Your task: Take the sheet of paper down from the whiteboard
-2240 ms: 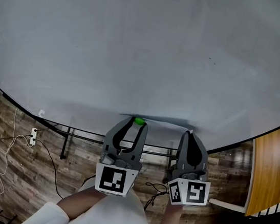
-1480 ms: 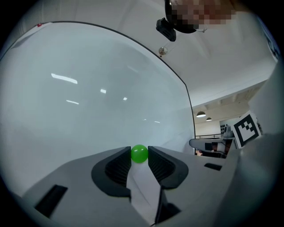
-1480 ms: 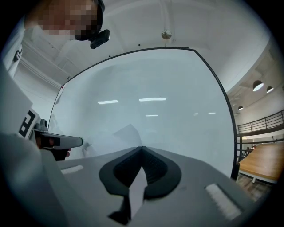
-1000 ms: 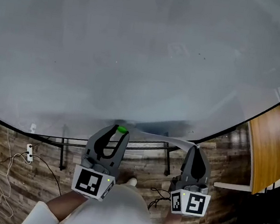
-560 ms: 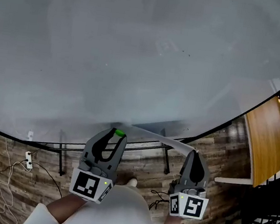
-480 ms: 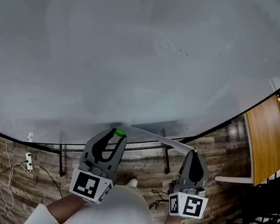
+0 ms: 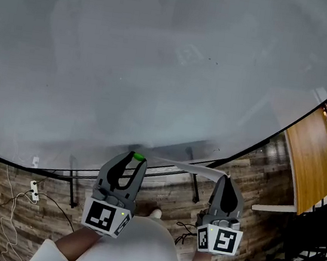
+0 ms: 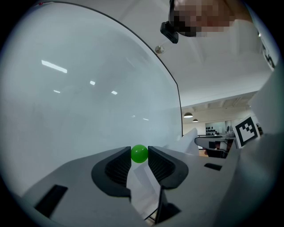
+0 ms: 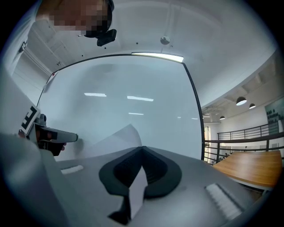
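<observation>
The whiteboard (image 7: pixel 160 66) fills the upper head view. A white sheet of paper (image 7: pixel 197 166) hangs at its lower edge, its right part bent away from the board. My right gripper (image 7: pixel 227 179) is shut on that corner; the sheet (image 9: pixel 137 190) runs out between its closed jaws (image 9: pixel 143 153). My left gripper (image 7: pixel 137 158) holds a small green ball magnet (image 7: pixel 139 156) at the sheet's left end. In the left gripper view the magnet (image 8: pixel 139 153) sits pinched between both pads (image 8: pixel 120 166), with paper (image 8: pixel 142 186) below. Whether the magnet still touches the board I cannot tell.
A wooden tabletop (image 7: pixel 310 159) and dark railing stand at the right. Below the board are its black stand bars (image 7: pixel 72 180), a wood-plank floor (image 7: pixel 19 209), and a power strip with white cables (image 7: pixel 33 187). The person's white clothing (image 7: pixel 128 251) fills the bottom middle.
Since two seconds ago the right gripper has drawn back from the board with the paper's corner, so the sheet now bows out. Over the last second both grippers have hardly moved.
</observation>
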`<move>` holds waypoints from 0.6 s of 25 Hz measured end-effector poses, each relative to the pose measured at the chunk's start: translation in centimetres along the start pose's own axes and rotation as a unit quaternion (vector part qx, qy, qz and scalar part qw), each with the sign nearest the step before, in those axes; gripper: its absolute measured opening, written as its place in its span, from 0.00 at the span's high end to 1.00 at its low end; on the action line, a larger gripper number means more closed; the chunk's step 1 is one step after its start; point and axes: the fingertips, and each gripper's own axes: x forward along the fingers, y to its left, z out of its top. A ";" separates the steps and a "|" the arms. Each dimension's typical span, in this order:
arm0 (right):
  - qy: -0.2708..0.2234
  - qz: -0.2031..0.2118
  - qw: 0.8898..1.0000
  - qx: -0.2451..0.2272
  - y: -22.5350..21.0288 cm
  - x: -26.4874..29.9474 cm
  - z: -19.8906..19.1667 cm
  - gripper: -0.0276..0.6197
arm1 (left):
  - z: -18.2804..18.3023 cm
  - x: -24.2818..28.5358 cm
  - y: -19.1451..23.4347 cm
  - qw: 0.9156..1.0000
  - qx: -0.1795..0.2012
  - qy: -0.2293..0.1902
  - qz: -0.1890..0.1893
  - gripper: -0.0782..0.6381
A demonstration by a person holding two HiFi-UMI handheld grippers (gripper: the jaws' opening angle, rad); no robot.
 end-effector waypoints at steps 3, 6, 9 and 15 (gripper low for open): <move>-0.003 -0.003 1.000 0.000 0.2 0.0 0.2 0.94 | 0.0 -0.2 0.1 1.000 -0.002 0.000 0.000 0.72; -0.006 -0.004 1.000 0.000 0.4 0.1 0.4 0.94 | 0.1 -0.2 0.1 1.000 -0.003 -0.001 -0.002 0.72; -0.009 -0.003 1.000 -0.003 0.5 0.2 0.7 0.94 | 0.2 -0.2 0.1 1.000 -0.004 -0.003 -0.004 0.72; -0.011 -0.006 1.000 -0.006 0.6 0.3 0.9 0.94 | 0.4 -0.2 0.1 1.000 -0.005 -0.006 -0.007 0.72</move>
